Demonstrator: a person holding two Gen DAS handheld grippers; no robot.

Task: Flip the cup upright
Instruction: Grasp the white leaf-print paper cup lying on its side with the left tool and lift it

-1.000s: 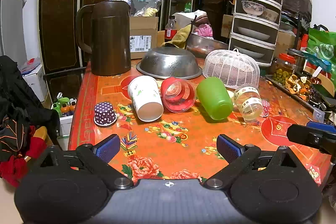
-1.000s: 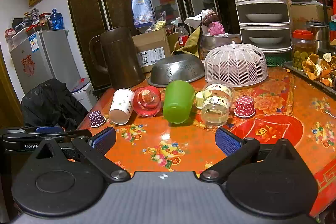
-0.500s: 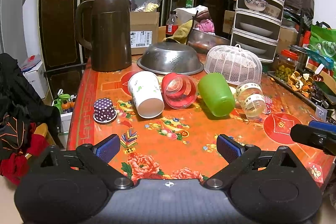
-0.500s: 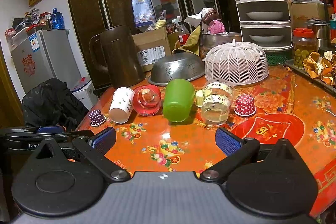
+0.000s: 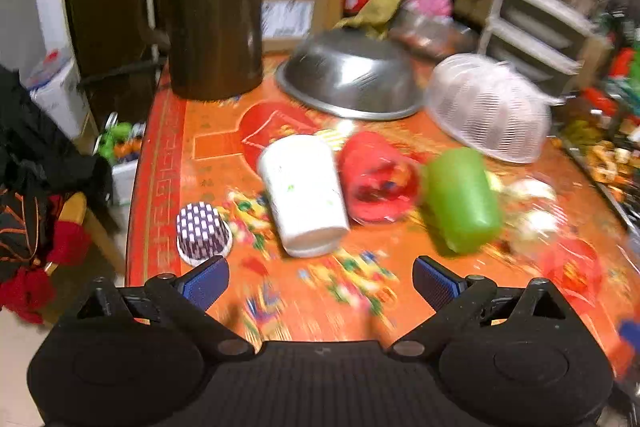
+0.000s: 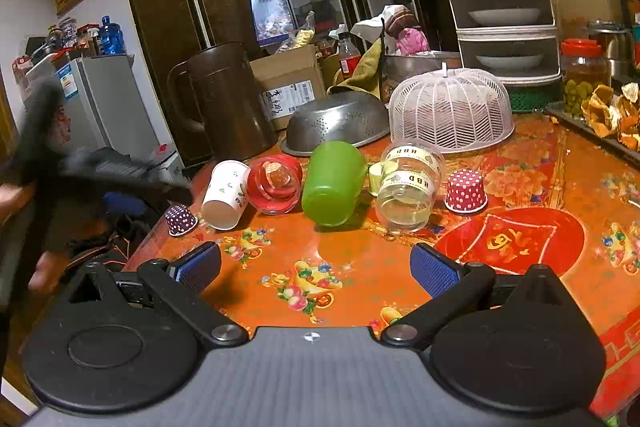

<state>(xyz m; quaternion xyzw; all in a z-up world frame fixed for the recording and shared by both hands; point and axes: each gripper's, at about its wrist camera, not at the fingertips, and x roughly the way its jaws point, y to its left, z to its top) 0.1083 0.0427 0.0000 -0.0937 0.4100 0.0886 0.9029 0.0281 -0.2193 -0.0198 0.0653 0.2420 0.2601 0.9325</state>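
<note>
Several cups lie on their sides in a row on the orange flowered table (image 6: 340,267): a white paper cup (image 5: 302,195) (image 6: 225,193), a clear red cup (image 5: 376,179) (image 6: 275,184), a green cup (image 5: 460,199) (image 6: 333,183) and a clear cup with a banded label (image 6: 408,189). My left gripper (image 5: 322,281) is open and empty, just short of the white cup; its view is blurred. My right gripper (image 6: 316,267) is open and empty, in front of the green cup. The left gripper shows as a dark blur in the right wrist view (image 6: 120,183).
A purple dotted cupcake liner (image 5: 202,231) and a red dotted one (image 6: 466,191) sit upside down. Behind the cups stand a brown pitcher (image 5: 216,15), an upturned steel colander (image 5: 352,75), a white mesh food cover (image 6: 450,115) and a tiered dish rack (image 6: 504,7).
My left gripper has moved forward and tilted down toward the white cup, blurring its view. The right gripper has stayed nearly still. The cups have not moved.
</note>
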